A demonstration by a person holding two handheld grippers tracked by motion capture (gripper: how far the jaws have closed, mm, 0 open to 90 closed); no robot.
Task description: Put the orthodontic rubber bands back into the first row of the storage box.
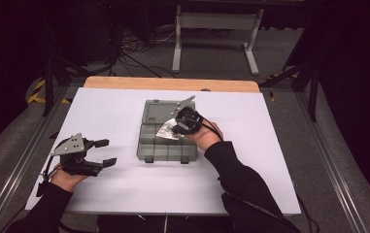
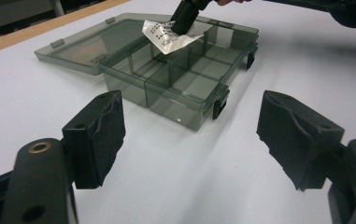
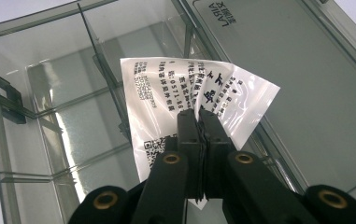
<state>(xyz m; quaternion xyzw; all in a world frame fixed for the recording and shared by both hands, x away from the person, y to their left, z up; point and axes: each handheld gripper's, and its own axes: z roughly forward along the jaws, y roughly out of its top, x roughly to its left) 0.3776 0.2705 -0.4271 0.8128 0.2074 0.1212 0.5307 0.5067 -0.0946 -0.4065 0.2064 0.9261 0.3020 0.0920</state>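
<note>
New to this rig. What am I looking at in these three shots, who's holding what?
There is no robot arm here: a person at a table holds a two-jaw hand tool in each hand. The wide picture comes from a fixed camera above the table; the other two come from cameras riding on each tool, looking along its black jaws.

On the white table surface lies a smoky clear compartment box with its lid folded open flat. The compartments that can be seen look empty.

The right gripper is over the box, jaws shut on a small white printed packet. The left gripper rests off to the side on the table, jaws wide open and holding nothing.
</note>
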